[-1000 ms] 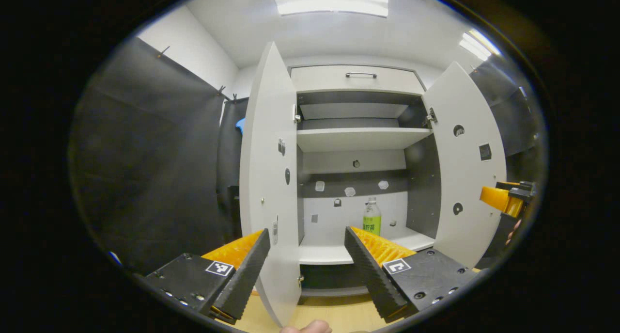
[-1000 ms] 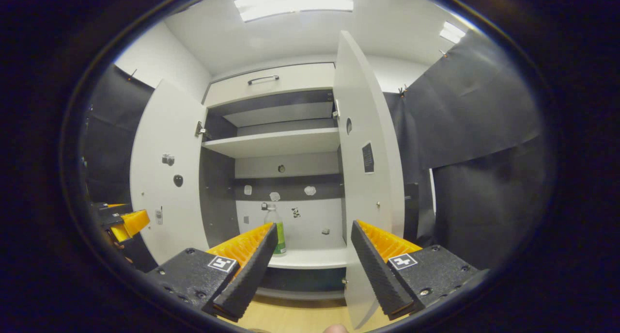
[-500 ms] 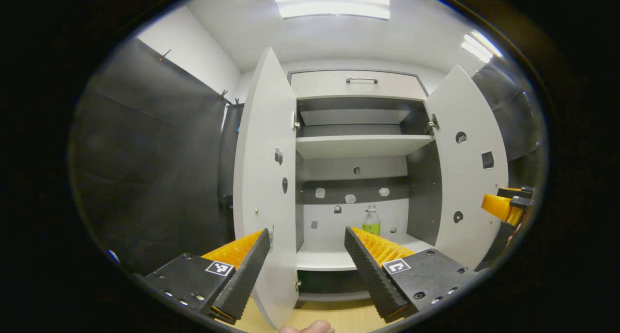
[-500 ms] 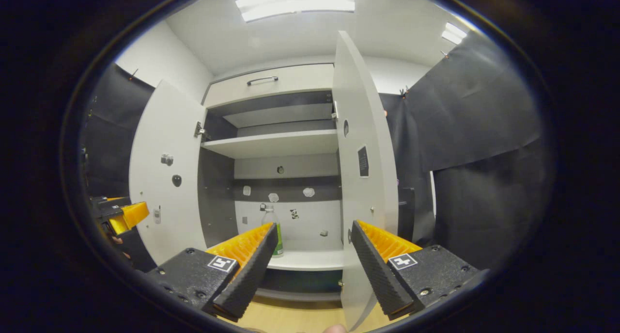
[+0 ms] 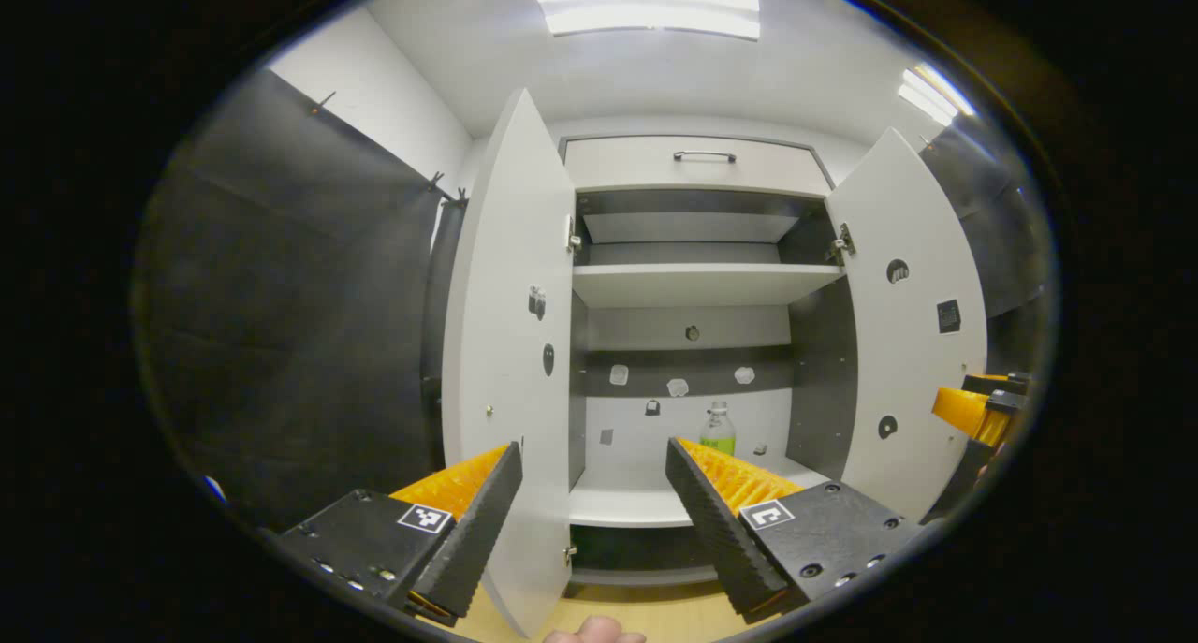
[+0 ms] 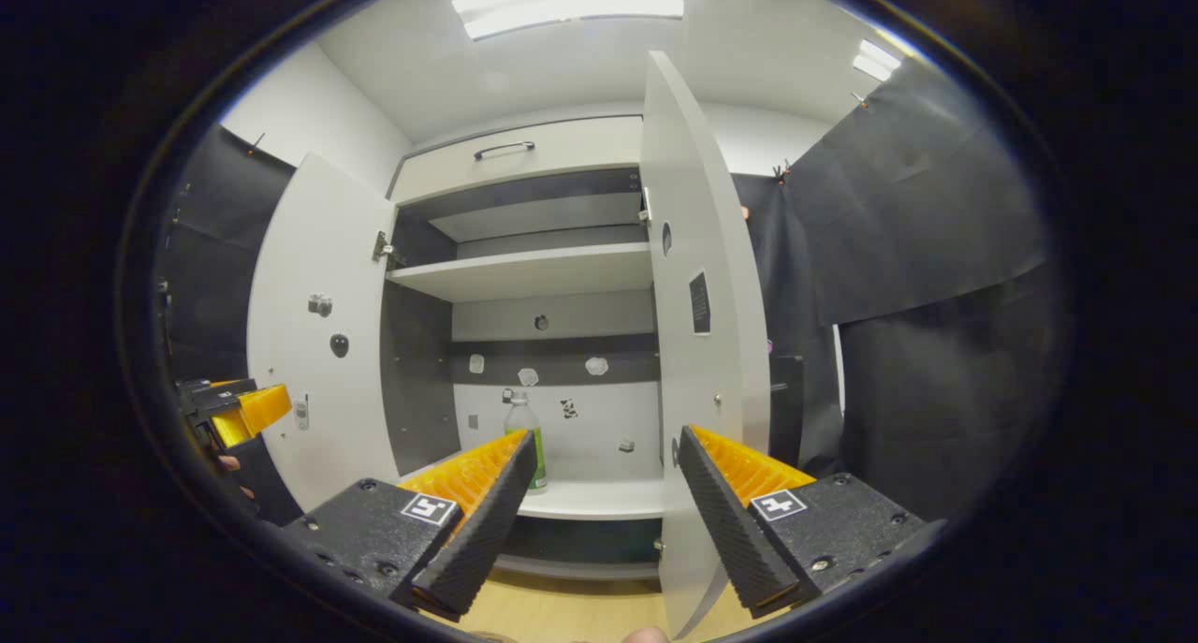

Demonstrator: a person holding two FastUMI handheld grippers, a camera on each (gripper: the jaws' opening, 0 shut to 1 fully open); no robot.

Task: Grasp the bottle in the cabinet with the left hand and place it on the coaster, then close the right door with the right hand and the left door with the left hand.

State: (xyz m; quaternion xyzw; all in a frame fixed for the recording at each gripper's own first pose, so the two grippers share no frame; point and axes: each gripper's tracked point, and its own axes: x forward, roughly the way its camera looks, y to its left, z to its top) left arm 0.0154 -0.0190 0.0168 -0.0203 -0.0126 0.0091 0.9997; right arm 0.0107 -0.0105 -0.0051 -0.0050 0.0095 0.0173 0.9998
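Observation:
A clear bottle (image 5: 718, 429) with a green label stands upright on the cabinet's lower shelf (image 5: 618, 503); the same bottle (image 6: 522, 428) shows in the right gripper view. Both doors stand wide open: the left door (image 5: 510, 343) and the right door (image 5: 913, 334). My left gripper (image 5: 593, 503) is open and empty, well in front of the cabinet, with the left door's edge between its fingers in the image. My right gripper (image 6: 606, 493) is open and empty too, facing the right door (image 6: 697, 343) edge-on. Each gripper appears at the edge of the other's view.
The cabinet has an upper shelf (image 5: 697, 283), bare, and a drawer with a metal handle (image 5: 704, 156) on top. Black cloth walls stand on both sides. A light wooden surface (image 5: 655, 610) lies below the cabinet. A fingertip (image 5: 594, 632) peeks in at the bottom.
Both grippers have drifted slightly back and down from the cabinet; the bottle sits a bit lower and smaller in the left gripper view. Doors and bottle have not moved.

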